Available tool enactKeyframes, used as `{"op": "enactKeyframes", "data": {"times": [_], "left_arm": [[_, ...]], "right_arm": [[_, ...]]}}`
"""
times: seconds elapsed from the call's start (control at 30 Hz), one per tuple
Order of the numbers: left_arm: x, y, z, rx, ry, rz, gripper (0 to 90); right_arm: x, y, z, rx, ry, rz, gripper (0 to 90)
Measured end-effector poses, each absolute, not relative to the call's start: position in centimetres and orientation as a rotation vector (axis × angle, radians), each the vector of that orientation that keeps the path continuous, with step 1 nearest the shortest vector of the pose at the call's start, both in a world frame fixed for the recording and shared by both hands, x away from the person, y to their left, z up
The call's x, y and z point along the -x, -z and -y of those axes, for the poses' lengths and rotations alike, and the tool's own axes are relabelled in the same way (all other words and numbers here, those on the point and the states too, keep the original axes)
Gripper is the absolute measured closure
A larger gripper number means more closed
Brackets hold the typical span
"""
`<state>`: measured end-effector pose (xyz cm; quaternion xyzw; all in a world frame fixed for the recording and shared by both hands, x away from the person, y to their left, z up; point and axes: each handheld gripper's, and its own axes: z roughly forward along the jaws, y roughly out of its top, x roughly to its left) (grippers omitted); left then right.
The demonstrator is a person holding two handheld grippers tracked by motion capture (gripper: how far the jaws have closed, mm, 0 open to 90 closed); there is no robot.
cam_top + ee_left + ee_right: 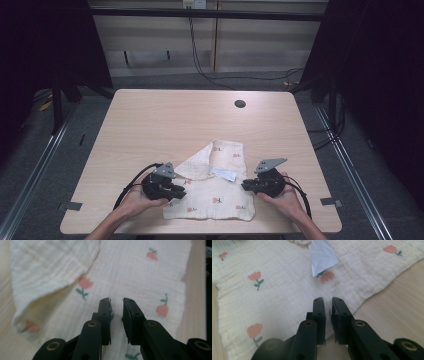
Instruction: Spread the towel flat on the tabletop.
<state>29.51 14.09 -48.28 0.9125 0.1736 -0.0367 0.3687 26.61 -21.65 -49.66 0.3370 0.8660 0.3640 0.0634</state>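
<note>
A cream muslin cloth (215, 197) with small red flower prints lies on the near half of the wooden table (165, 120). Its far left corner is folded over as a flap (212, 156), and a white label (223, 173) lies beside that fold. My left gripper (182, 190) rests at the cloth's left edge. In the left gripper view its jaws (116, 300) stand slightly apart over the cloth (140, 277), with nothing pinched. My right gripper (245, 186) sits at the cloth's right edge. Its jaws (327, 299) show a narrow gap above the cloth's border (287, 290), near the label (322, 255).
A round cable hole (240, 104) sits in the table's far right part. Dark curtains and metal frame legs flank the table. Black cables (215, 75) run along the floor behind it. Each hand holds its gripper close to the table's near edge.
</note>
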Motion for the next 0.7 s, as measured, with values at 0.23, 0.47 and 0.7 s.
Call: {"op": "enactKeyframes", "data": {"times": [0.23,0.47,0.7], "left_arm": [[-32.0,47.3,-9.9,-2.283,0.021,-0.448,77.7],[-33.0,49.1,-7.6,-2.337,0.016,-0.490,72.6],[-33.0,49.6,-7.7,-2.330,-0.018,-0.468,74.2]], "right_arm": [[-26.8,49.8,21.9,-1.042,-1.137,-2.611,80.6],[-26.8,49.9,22.1,-1.046,-1.148,-2.606,79.7],[-26.9,49.9,22.2,-1.040,-1.155,-2.612,80.3]]}}
